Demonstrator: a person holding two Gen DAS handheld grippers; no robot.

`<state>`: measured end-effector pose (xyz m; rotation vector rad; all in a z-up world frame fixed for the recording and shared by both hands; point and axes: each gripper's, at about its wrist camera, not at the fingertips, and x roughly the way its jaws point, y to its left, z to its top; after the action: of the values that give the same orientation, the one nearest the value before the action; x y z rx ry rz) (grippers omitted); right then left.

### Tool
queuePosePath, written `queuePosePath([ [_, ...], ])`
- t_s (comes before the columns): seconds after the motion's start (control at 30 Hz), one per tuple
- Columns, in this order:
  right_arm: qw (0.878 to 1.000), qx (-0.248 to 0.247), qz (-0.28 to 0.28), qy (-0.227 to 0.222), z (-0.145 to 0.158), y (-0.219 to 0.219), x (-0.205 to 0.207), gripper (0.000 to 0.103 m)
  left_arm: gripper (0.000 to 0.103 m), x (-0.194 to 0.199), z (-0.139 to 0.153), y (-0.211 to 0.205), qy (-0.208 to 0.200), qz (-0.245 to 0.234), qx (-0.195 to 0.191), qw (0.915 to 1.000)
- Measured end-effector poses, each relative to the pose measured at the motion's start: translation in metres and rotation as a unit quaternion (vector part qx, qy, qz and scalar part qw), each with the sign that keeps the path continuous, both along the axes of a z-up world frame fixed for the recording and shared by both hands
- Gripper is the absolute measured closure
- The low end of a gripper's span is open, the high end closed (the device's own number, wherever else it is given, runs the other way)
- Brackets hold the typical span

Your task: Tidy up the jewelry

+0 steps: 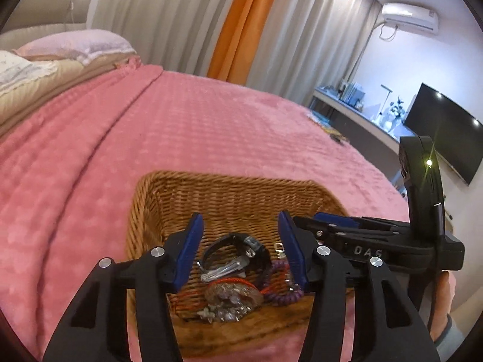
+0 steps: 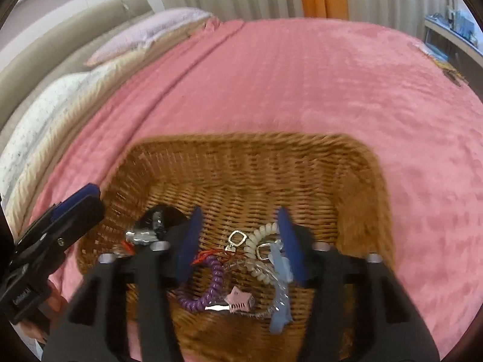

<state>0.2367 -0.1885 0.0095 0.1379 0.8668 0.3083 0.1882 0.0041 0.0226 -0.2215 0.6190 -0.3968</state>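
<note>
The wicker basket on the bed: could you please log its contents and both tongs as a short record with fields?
surface: pink blanket on a bed
container: wicker basket, open top
contents seen from the left wrist: black watch, beaded piece with red cord, purple coil band
contents seen from the right wrist: white coil band, pink claw clip, light blue clip
left tongs: open above the basket, nothing gripped
right tongs: open above the basket, nothing gripped
</note>
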Motion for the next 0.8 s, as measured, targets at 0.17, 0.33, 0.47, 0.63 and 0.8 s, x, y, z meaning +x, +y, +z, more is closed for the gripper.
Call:
queuePosePath([
  [0.17,0.999,-0.007,-0.005,-0.049,0.034,-0.009,-0.042,0.052,0.032,-0.043,0.032,0.007,-0.047,0.005,-0.011,0.9988],
  [0.33,0.994,-0.016,-0.005,-0.111,0.064,-0.013,-0.102,0.039,0.016,-0.098,0.061,0.007,-0.099,0.018,-0.001,0.9949],
  [0.47,0.988,-0.025,-0.013,-0.154,0.076,-0.013,-0.147,0.032,0.011,-0.136,0.074,0.002,-0.129,0.034,0.013,0.9910],
  [0.63,0.977,-0.034,-0.037,-0.207,0.078,-0.019,-0.201,0.024,0.009,-0.180,0.076,-0.007,-0.161,0.060,0.049,0.9839],
  [0.8,0.965,-0.028,-0.079,-0.249,0.067,-0.029,-0.232,0.013,0.009,-0.211,0.062,-0.018,-0.189,0.091,0.094,0.9731],
])
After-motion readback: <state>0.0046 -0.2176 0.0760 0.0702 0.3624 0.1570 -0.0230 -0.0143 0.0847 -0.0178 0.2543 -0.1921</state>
